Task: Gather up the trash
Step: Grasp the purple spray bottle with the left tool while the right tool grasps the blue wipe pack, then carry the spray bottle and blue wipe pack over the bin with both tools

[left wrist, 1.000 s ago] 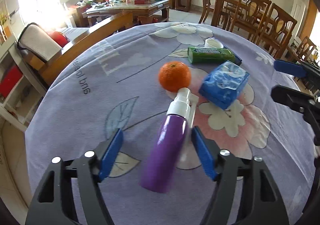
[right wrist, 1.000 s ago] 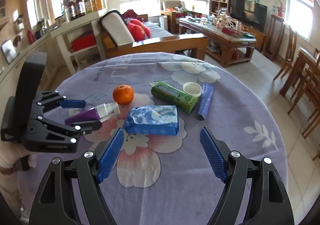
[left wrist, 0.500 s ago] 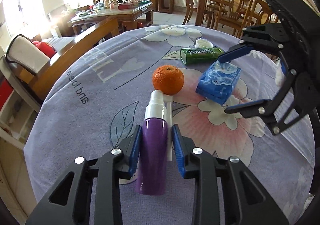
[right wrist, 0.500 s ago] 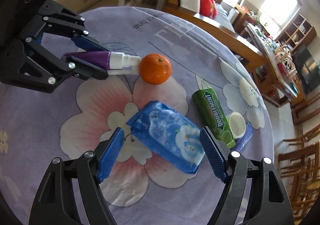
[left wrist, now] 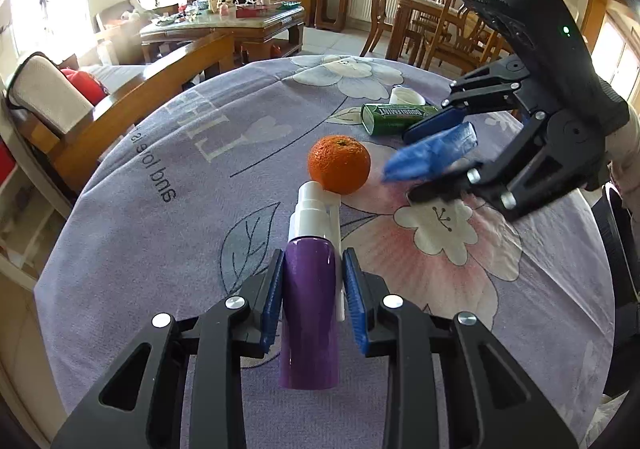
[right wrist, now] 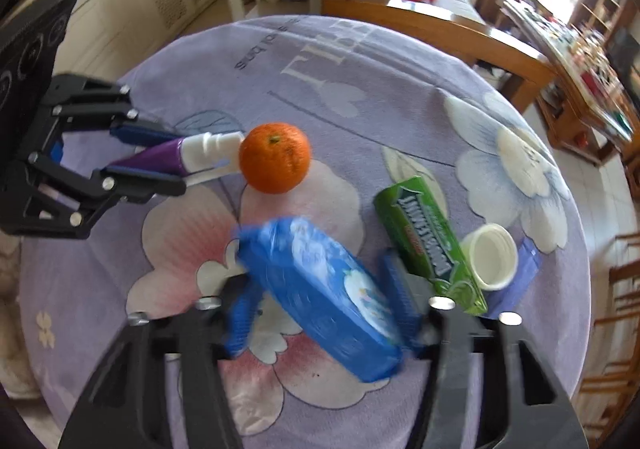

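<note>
Right wrist: orange (right wrist: 275, 157) touching spray bottle (right wrist: 188, 157)

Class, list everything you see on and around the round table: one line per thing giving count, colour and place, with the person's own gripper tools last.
Tablecloth: one, lilac with flowers, covering table.
Spray bottle: one, purple, white nozzle, near side, nozzle by the orange.
Orange: one, orange, middle.
Tissue pack: one, blue, beside orange.
Gum pack: one, green, right of tissues.
Cap: one, white, against gum pack.
Left gripper: one, black with blue pads, clamped on bottle.
Right gripper: one, same colours, jaws closing, tissue pack between them.
</note>
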{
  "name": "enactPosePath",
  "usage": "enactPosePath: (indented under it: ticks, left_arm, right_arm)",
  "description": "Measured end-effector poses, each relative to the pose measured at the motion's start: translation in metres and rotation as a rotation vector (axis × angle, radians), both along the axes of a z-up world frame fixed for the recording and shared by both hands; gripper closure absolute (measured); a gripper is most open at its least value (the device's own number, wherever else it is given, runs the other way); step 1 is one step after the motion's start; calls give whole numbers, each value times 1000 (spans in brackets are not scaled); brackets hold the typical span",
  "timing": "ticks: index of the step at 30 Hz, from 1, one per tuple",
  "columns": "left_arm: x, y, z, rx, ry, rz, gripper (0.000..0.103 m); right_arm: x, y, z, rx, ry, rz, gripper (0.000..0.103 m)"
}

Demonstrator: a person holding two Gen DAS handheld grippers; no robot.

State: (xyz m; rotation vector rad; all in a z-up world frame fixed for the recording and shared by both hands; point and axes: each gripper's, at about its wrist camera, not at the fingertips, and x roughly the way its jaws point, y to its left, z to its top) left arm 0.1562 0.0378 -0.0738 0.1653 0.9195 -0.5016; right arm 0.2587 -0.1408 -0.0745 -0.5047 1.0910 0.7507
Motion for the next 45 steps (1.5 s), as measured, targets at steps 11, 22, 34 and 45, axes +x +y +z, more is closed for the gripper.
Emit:
enactPosePath:
  ticks: [11,22,34,45]
  left_arm:
    - [0,9,8,-65,-34,21,74]
    - [-45,17,42,-225,-199,38,74]
    - [-115,-43,78,-245,-319,-42,74]
    - [-131,-104,85,-247,-340,-166,74]
  right_arm:
    - [-72,-44,19,289,-44,-351,84]
    - [-210,-99,72,751,-217,-596,84]
    - [-291,-135,89,759,-365,-697,84]
    - [-337,-205,110,703,-458,-859,84]
